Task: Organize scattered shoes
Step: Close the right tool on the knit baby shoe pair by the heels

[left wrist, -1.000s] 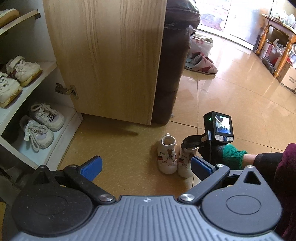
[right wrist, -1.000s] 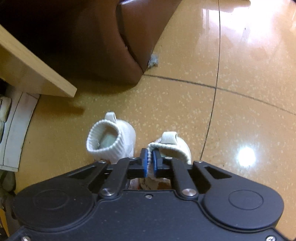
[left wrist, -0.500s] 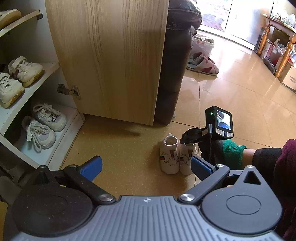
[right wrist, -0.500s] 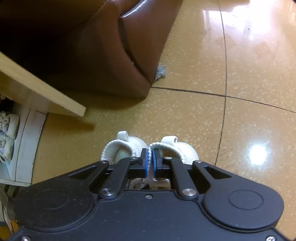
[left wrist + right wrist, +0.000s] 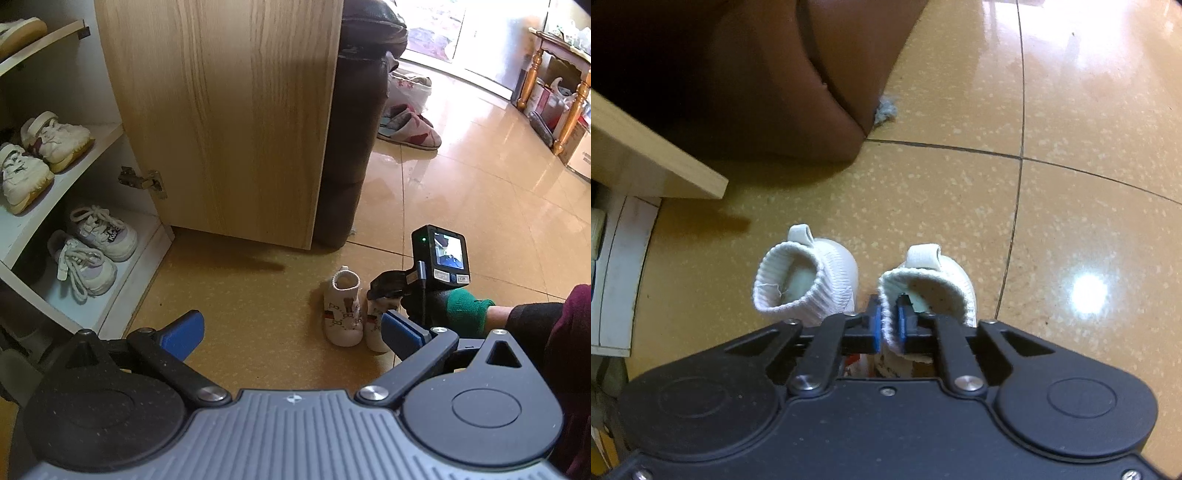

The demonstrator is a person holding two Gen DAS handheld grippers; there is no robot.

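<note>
Two small white sock-style shoes stand side by side on the tan floor. My right gripper [image 5: 888, 325] is shut on the knit collar of the right shoe [image 5: 934, 277], blue pads pinching its near rim. The left shoe [image 5: 809, 280] stands free just beside it. In the left wrist view the same pair appears at lower centre, left shoe [image 5: 343, 310] in full and right shoe [image 5: 375, 325] partly hidden by the right gripper [image 5: 388, 286] and a gloved hand [image 5: 461, 310]. My left gripper [image 5: 291, 332] hangs open above the floor, nothing between its blue pads.
An open shoe cabinet [image 5: 110, 295] at the left holds white sneakers [image 5: 92, 240] on its shelves. Its wooden door [image 5: 229, 110] stands open beside a dark brown sofa [image 5: 351, 147]. Slippers [image 5: 410, 129] lie farther back; a wooden table leg [image 5: 570, 107] at far right.
The right gripper has kept its grip on the right shoe and shifted slightly; the two shoes now stand close together and parallel. The left gripper has stayed open and nearly still.
</note>
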